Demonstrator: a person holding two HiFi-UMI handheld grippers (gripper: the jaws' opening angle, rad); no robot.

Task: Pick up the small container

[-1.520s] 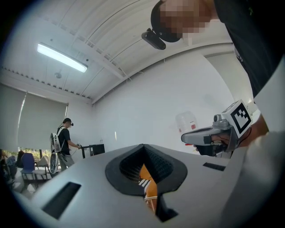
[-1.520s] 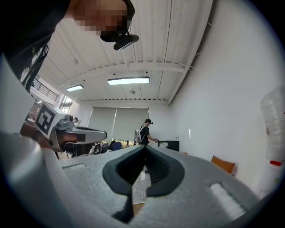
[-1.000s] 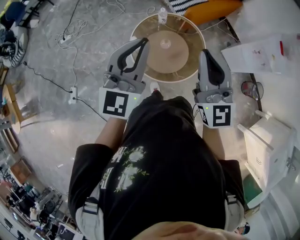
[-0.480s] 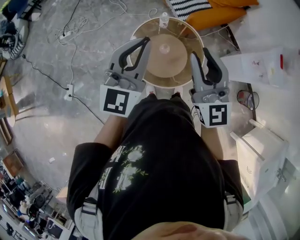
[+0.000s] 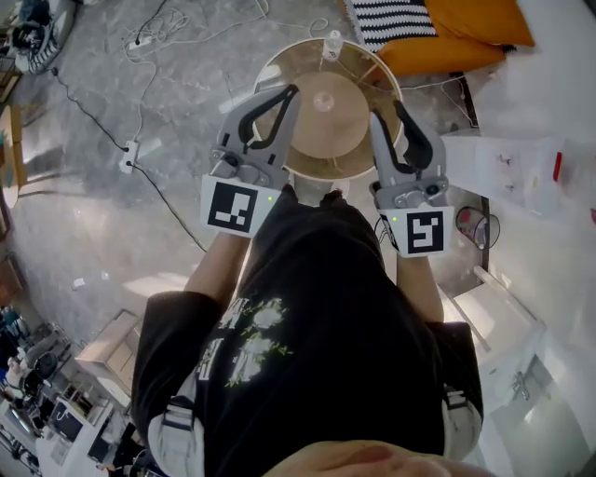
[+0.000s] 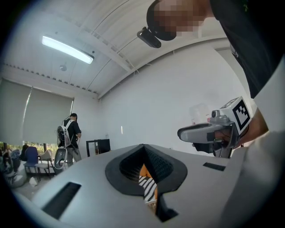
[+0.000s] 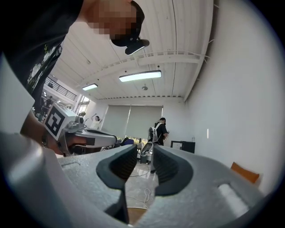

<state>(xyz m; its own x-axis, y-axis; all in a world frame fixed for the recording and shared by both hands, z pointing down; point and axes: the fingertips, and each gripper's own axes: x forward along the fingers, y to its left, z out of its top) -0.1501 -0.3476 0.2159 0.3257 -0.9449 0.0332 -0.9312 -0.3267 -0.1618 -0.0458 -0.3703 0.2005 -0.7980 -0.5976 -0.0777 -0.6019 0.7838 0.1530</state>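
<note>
1. Spreading under everything is the grey floor (image 5: 140, 233), with a dark cable (image 5: 93, 116) trailing well off to the left gripper's outer side.
2. The person's black shirt (image 5: 317, 317) fills the space behind both grippers.
3. A round wooden table (image 5: 345, 130) sits directly ahead of the two grippers. In the head view their tips reach over its near edge, one on each side of its middle.
4. An orange cushion (image 5: 456, 42) and a striped cushion (image 5: 386, 19) lie beyond the table, ahead of the right gripper and towards its outer side.
5. The left gripper (image 5: 291, 93) is pressed together. Its tips meet in the left gripper view (image 6: 143, 147), and only a slit stays open lower down, showing a bit of the cushions. It pinches nothing and touches nothing.
6. The right gripper (image 5: 387, 112) is opening. In the right gripper view (image 7: 144, 149) a clear gap runs between its dark pads (image 7: 122, 162), showing only floor and the room beyond. Nothing sits between the jaws and nothing is held.
7. The small container (image 5: 332, 42), clear with a pale cap, stands upright at the table's far rim. It is ahead of both grippers, between their lines and well apart from either.
</note>
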